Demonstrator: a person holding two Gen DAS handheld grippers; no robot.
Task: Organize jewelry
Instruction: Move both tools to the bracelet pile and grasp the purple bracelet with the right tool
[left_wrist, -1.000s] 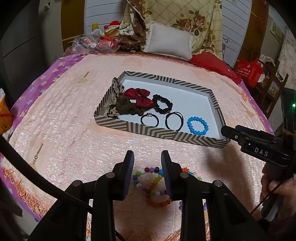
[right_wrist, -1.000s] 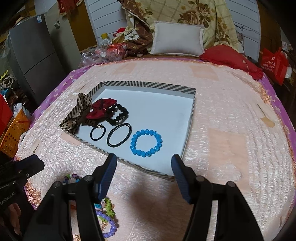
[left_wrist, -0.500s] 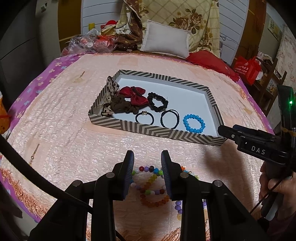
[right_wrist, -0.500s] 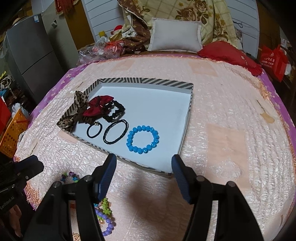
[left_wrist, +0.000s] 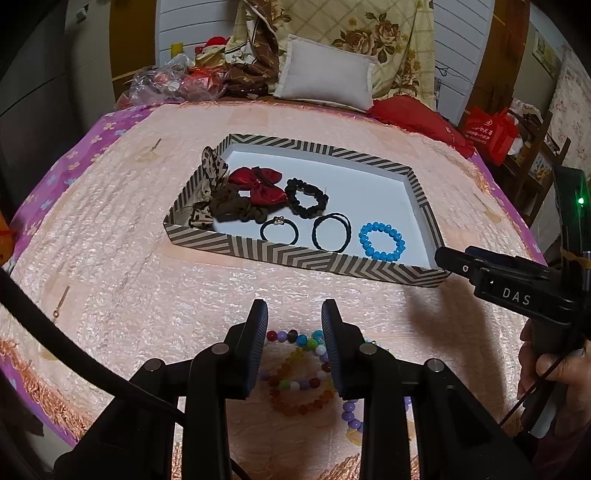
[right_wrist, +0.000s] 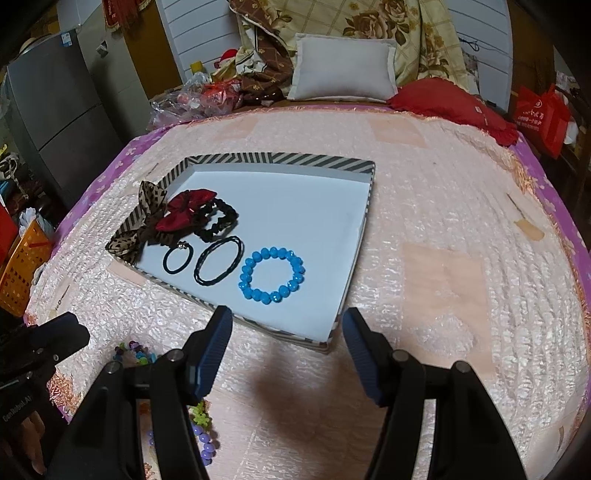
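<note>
A striped tray (left_wrist: 303, 258) (right_wrist: 280, 159) lies on the bed. It holds a blue bead bracelet (left_wrist: 381, 241) (right_wrist: 271, 275), two black hair ties (left_wrist: 331, 232) (right_wrist: 219, 266), a black scrunchie (left_wrist: 306, 197), a red bow (left_wrist: 260, 184) (right_wrist: 184, 210) and a spotted bow (right_wrist: 142, 225). Loose bead bracelets (left_wrist: 295, 373) (right_wrist: 201, 432) lie on the bedspread in front of the tray. My left gripper (left_wrist: 294, 314) is open and empty, just above them. My right gripper (right_wrist: 288, 321) is open wide and empty, at the tray's near corner; it also shows in the left wrist view (left_wrist: 450, 258).
A grey pillow (left_wrist: 325, 75), a red cushion (left_wrist: 417, 118) and a heap of bags and cloth (left_wrist: 199, 79) lie at the head of the bed. An orange basket (right_wrist: 20, 273) stands on the floor at the left. A red bag (right_wrist: 543, 118) is at the right.
Both grippers have drawn back slightly toward me, so the tray sits farther up in both views. The loose bracelets show more between the left fingers. Both jaws kept their opening.
</note>
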